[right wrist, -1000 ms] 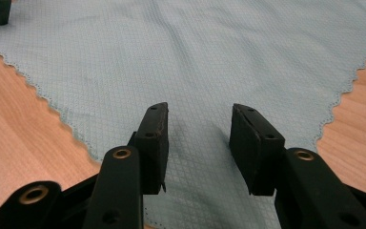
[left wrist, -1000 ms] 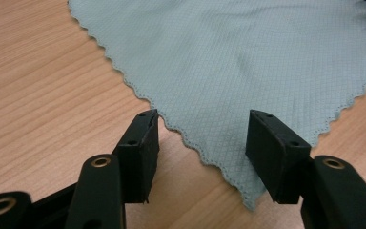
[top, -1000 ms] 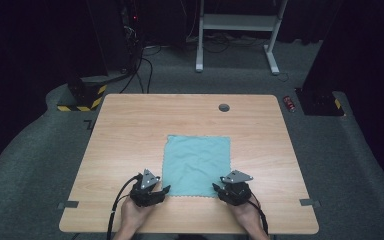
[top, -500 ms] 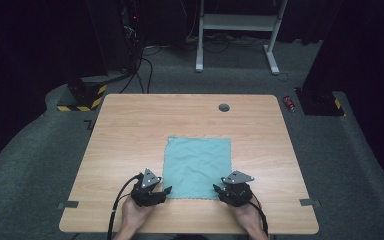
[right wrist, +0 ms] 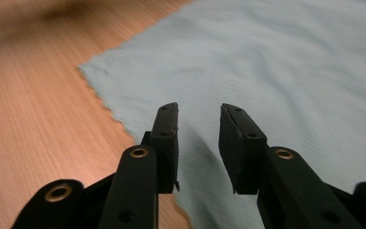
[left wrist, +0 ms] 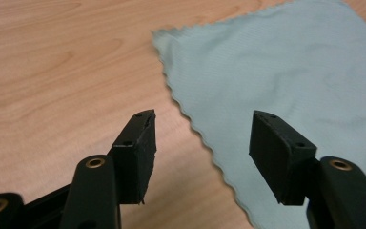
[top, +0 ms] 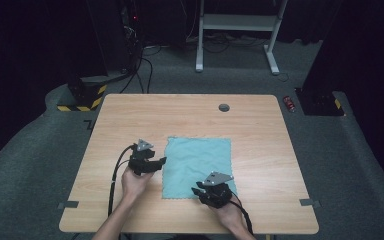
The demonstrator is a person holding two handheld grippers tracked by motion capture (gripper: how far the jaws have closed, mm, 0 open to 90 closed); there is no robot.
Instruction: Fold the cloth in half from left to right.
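High view. A wooden table fills the middle of the frame. One teal cloth lies flat on it, slightly below centre, square to the table edges. The left gripper sits at the cloth's left edge, about halfway up that edge, held by the person's left hand. The right gripper is at the lower right part of the cloth, over its bottom edge, held by the right hand. A small dark round disc is set in the table top near the upper edge, well apart from the cloth.

Left gripper view. The two black jaws stand wide apart with nothing between the pads. The cloth's scalloped edge runs diagonally between them; one corner lies at upper centre. Bare table is at left.

Right gripper view. The jaws have just been closing and now stand a narrow gap apart, above the cloth; no fabric is pinched. The cloth's corner lies at left centre, with the table beyond it.
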